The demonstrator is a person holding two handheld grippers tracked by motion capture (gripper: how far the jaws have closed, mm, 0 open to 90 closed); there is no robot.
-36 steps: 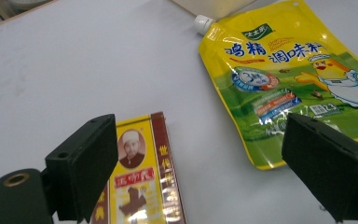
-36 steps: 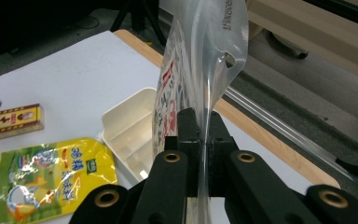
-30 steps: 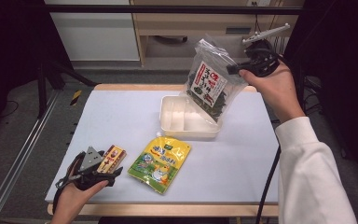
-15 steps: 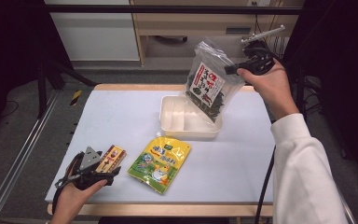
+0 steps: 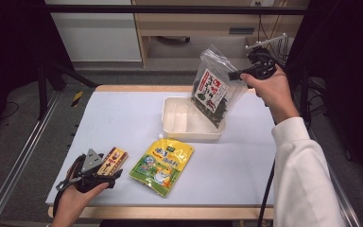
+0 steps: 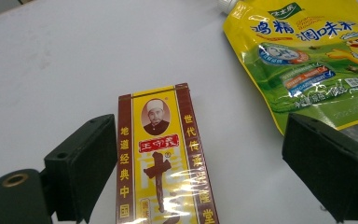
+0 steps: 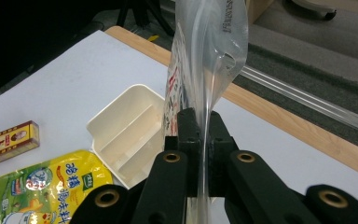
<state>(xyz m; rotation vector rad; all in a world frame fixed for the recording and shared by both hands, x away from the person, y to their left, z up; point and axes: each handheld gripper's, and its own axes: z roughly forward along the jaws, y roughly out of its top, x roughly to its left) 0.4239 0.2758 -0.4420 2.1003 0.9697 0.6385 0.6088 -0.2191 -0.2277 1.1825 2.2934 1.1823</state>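
Note:
My right gripper (image 5: 236, 75) (image 7: 200, 126) is shut on the upper edge of a clear plastic bag of dark dried seaweed (image 5: 215, 92) (image 7: 205, 51). The bag hangs tilted with its lower end over the right part of the white divided tray (image 5: 177, 123) (image 7: 121, 126). My left gripper (image 5: 116, 172) (image 6: 200, 168) rests open at the table's front left. A yellow and brown seasoning box (image 5: 113, 160) (image 6: 163, 158) lies flat between its jaws, nearer the left one, and the pads do not press on it. A yellow and green spout pouch (image 5: 163, 163) (image 6: 307, 56) lies just right of the box.
The white table (image 5: 123, 118) has a wooden rim. A metal rail (image 5: 23, 156) runs along its left side. Cabinets and a wooden desk (image 5: 194, 23) stand behind the far edge. The right sleeve (image 5: 302, 175) reaches over the table's right side.
My right gripper has carried the seaweed bag lower and a little toward the tray. The left gripper, the box and the pouch have stayed put.

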